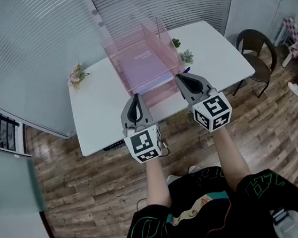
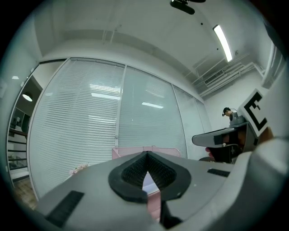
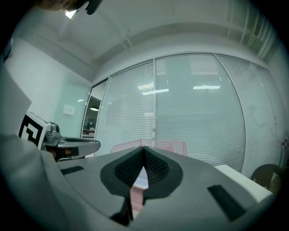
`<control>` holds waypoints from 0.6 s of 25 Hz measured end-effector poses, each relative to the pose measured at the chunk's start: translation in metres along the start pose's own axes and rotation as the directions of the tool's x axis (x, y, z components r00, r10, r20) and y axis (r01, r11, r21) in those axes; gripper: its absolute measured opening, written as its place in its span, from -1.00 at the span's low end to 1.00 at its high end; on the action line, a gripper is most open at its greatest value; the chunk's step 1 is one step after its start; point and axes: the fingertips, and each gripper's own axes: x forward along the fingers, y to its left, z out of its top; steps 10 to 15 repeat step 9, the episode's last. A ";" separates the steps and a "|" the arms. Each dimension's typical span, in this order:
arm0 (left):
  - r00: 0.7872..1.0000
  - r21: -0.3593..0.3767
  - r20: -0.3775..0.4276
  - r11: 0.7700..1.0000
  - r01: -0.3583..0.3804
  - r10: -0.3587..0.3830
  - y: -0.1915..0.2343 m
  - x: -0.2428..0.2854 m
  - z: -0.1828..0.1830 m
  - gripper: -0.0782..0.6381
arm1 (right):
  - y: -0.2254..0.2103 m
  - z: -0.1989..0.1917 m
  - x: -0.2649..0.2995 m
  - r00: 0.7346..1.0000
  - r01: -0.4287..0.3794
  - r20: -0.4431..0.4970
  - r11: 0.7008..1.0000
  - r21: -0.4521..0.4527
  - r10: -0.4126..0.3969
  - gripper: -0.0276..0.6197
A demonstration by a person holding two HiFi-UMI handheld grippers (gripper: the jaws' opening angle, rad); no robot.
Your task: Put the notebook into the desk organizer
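Notebook point(image 1: 145, 65) lies in the pink desk organizer point(image 1: 116, 66), its print unreadable; left gripper point(image 1: 134, 97) and right gripper point(image 1: 179, 77) are closed, empty.

Clear pink desk organizer point(image 1: 142, 57) on white table point(image 1: 97, 111), lilac notebook point(image 1: 145, 66) inside, brown wood-plank floor point(image 1: 87, 188) below table

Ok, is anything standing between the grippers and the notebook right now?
Only the desk organizer itself: the notebook appears to lie flat inside it, behind its pink front wall. The left gripper and right gripper, both shut and empty, are held on the near side. From above, nothing visible blocks it.
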 end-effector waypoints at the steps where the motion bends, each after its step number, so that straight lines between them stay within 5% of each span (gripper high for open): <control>1: 1.000 0.001 0.001 1.000 0.001 -0.001 -0.001 0.000 0.000 -0.79 | 0.000 0.000 0.000 1.000 0.000 0.000 1.000 -0.004 0.000 -0.91; 15: 1.000 0.010 0.009 1.000 0.010 -0.010 -0.008 -0.002 0.002 -0.78 | 0.000 0.005 -0.006 1.000 -0.013 0.012 1.000 -0.020 0.013 -0.91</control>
